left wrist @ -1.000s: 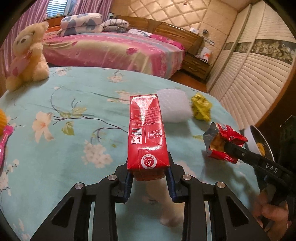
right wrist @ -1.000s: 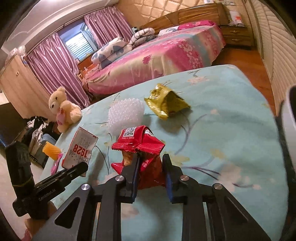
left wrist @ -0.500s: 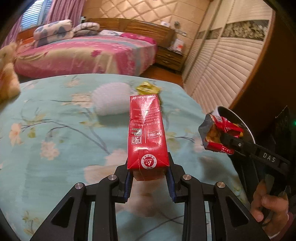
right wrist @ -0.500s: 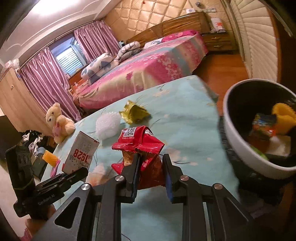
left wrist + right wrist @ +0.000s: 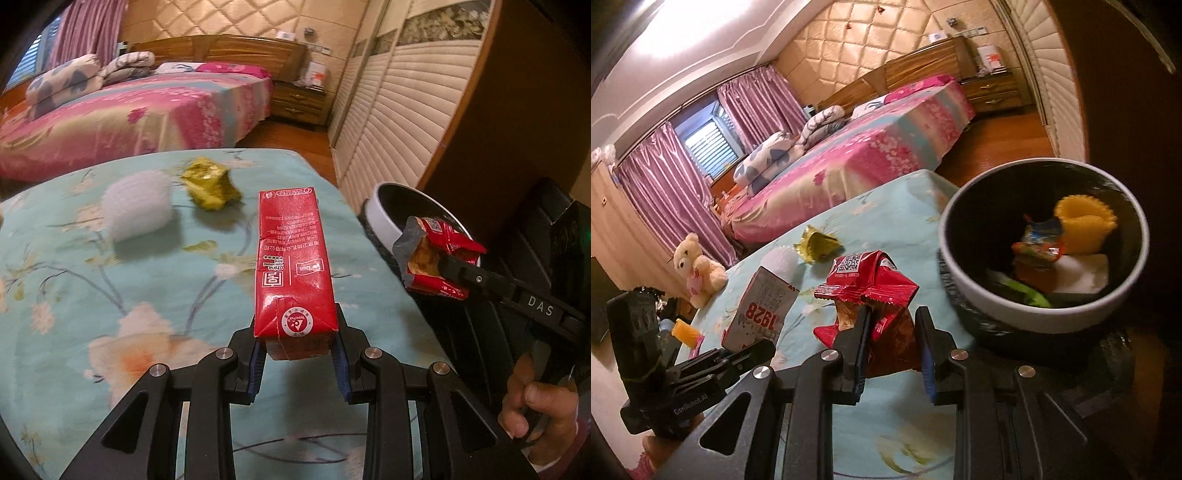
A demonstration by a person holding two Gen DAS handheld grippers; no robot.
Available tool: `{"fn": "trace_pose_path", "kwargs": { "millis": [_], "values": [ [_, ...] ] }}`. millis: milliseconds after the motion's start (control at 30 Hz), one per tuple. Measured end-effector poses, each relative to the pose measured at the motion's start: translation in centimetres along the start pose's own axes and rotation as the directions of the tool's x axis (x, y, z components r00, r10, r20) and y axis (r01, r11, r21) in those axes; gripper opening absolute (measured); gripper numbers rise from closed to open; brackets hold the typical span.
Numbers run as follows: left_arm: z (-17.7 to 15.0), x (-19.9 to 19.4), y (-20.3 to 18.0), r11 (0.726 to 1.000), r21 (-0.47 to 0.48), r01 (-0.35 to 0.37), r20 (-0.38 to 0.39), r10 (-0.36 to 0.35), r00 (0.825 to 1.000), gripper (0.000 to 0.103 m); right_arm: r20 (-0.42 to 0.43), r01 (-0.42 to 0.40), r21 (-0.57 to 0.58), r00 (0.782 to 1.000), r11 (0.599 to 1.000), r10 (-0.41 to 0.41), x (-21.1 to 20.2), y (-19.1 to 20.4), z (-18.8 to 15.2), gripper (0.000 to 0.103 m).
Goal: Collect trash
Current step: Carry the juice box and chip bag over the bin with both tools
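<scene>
My left gripper [image 5: 297, 354] is shut on a red drink carton [image 5: 291, 258], held lengthwise above the floral table. The same carton [image 5: 757, 310] shows its white side at the left of the right wrist view. A crumpled red snack wrapper [image 5: 868, 288] is clamped in my right gripper [image 5: 892, 343], just left of a white-rimmed bin [image 5: 964, 269] with a black liner and several pieces of trash inside. From the left wrist, that wrapper [image 5: 439, 254] hangs over the near edge of the bin [image 5: 380, 218]. A yellow-green crumpled wrapper [image 5: 208, 182] and a white foam net [image 5: 138, 206] lie on the table.
The table's floral cloth [image 5: 92, 295] ends just before the bin. A teddy bear [image 5: 696, 269] and an orange item [image 5: 685, 330] sit at the table's far left. A pink bed [image 5: 129, 110], a nightstand and louvred wardrobe doors [image 5: 399, 122] stand behind. A hand [image 5: 535, 406] holds the right gripper.
Both grippers have swung right across the table with their loads. The bin has come into full view and now lies close beside the red wrapper.
</scene>
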State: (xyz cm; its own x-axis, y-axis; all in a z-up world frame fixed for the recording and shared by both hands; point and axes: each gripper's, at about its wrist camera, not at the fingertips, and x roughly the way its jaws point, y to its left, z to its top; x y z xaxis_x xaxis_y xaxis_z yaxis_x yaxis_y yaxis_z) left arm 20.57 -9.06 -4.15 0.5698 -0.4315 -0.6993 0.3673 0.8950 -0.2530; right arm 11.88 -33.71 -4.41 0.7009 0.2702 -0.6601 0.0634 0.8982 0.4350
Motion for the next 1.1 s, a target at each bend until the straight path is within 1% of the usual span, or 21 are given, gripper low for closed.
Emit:
{"fn": "trace_pose_path", "kwargs": {
  "millis": [267, 467, 900, 1100],
  "values": [
    [1.2, 1.7, -3.4, 0.996, 0.073, 0.047, -0.020, -0.046, 0.999, 0.029, 0.043, 0.051, 0.042, 0.998, 0.998, -0.052, -2.6, -3.1, 0.2, 0.024],
    [1.7, 2.9, -5.1, 0.993, 0.102, 0.066, -0.031, -0.063, 0.998, 0.029, 0.070, 0.081, 0.066, 0.994, 0.995, -0.085, -4.0, -4.8, 0.5, 0.024],
    [2.6, 5.1, -7.7, 0.987, 0.141, 0.080, -0.049, -0.073, 0.996, 0.029, 0.088, 0.108, 0.092, 0.989, 0.990, -0.116, -4.9, -6.5, 1.1, 0.024],
    [3.5, 6.2, -9.1, 0.983, 0.157, 0.093, -0.053, -0.086, 0.995, 0.029, 0.091, 0.120, 0.099, 0.987, 0.988, -0.129, -4.9, -7.1, 1.5, 0.024]
  ]
}}
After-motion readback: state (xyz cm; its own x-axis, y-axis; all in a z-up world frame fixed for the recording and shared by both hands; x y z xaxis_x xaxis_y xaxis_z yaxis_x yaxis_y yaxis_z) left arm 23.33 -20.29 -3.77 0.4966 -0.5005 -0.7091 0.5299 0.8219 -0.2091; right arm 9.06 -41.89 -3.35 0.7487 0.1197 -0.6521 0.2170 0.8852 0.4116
